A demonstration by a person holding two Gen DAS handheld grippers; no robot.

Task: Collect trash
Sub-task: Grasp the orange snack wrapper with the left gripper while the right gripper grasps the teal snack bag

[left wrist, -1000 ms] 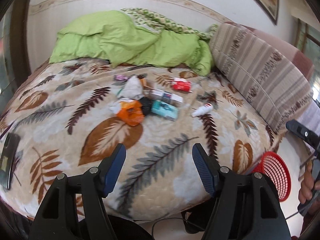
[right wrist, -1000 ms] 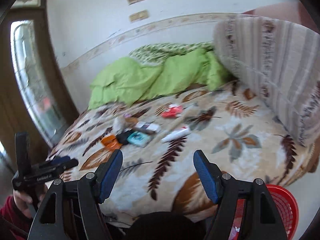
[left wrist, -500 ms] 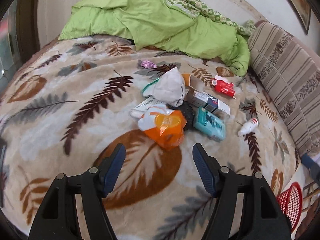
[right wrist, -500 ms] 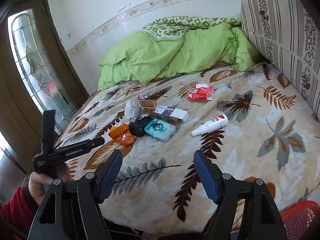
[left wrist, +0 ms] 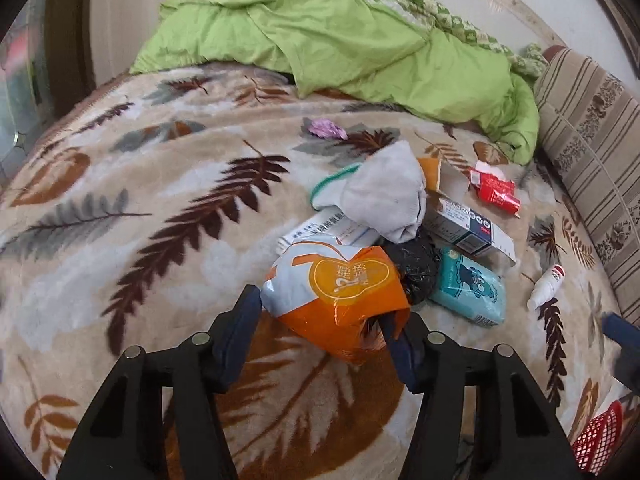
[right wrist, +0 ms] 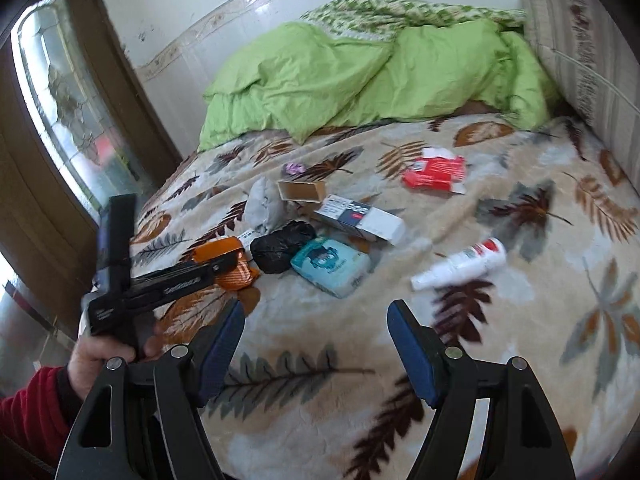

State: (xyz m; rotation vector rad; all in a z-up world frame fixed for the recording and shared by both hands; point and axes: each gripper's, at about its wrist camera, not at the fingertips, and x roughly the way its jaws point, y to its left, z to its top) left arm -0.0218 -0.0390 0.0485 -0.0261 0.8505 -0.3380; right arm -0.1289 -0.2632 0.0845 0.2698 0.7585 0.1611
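Observation:
A pile of trash lies on the leaf-patterned blanket [left wrist: 120, 208]. My left gripper [left wrist: 324, 320] is open, its blue pads on either side of an orange and white wrapper [left wrist: 340, 292]. Behind it lie a black bag [left wrist: 416, 268], a grey cloth [left wrist: 384, 196], a teal packet [left wrist: 472, 292], a white box [left wrist: 468, 228], a red pack [left wrist: 496, 192] and a white bottle [left wrist: 546, 286]. My right gripper [right wrist: 316, 336] is open and empty above the blanket, short of the teal packet [right wrist: 332, 264] and the white bottle [right wrist: 460, 266].
A red basket [left wrist: 596, 436] sits on the floor at the bed's lower right. A green quilt [left wrist: 340, 40] is heaped at the back, a striped cushion [left wrist: 592, 140] at the right. A glass door [right wrist: 68, 112] stands left of the bed.
My left gripper has moved forward and down, so its pads now flank the orange wrapper. My right gripper has moved in closer over the bed.

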